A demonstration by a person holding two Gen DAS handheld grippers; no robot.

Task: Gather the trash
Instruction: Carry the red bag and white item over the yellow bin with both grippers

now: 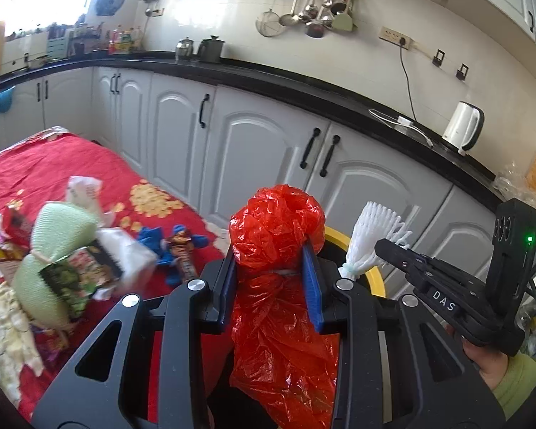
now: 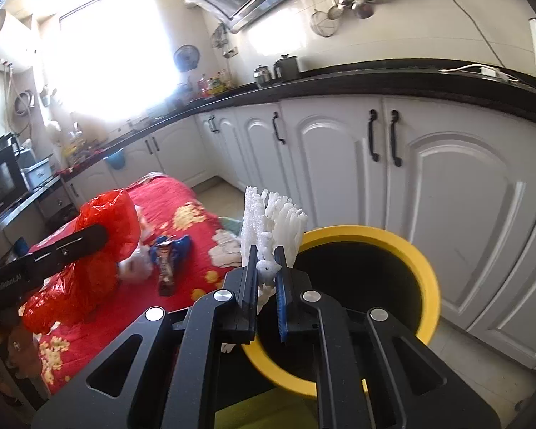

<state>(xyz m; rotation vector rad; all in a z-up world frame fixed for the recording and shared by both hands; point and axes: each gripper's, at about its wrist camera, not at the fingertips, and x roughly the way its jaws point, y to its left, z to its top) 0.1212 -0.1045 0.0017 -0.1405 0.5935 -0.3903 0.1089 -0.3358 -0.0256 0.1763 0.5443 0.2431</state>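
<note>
Both hands loaded. Left gripper: jaws closed about halfway on a crumpled red bag, pinching it at a waist; a bunched head stands above the jaws, a long tail hangs below. Bag's long axis runs 12 to 6 in the left wrist view, in line with the fingers.

Right gripper: jaws nearly closed on a white foam net, gripped low near its knotted end, the frayed fan standing up at 12.

Bin: black inside, yellow rim, mouth open and upward, standing on the floor before the white cabinets and beside the table. From the right jaws the mouth lies at 2 to 3 o'clock, just beside; the net sits over the rim's near-left edge, not yet clearly over the opening. From the left jaws only a slice of yellow rim shows past the bag at 3 o'clock.

Judgement: right hand is nearer the bin, so the net likely drops first; it needs a short shift toward 2 before release. The bag's hanging tail could snag the rim.

More trash lies on the red-clothed table at 9 o'clock from the left jaws: candy wrapper, green foam net, paper scraps.
</note>
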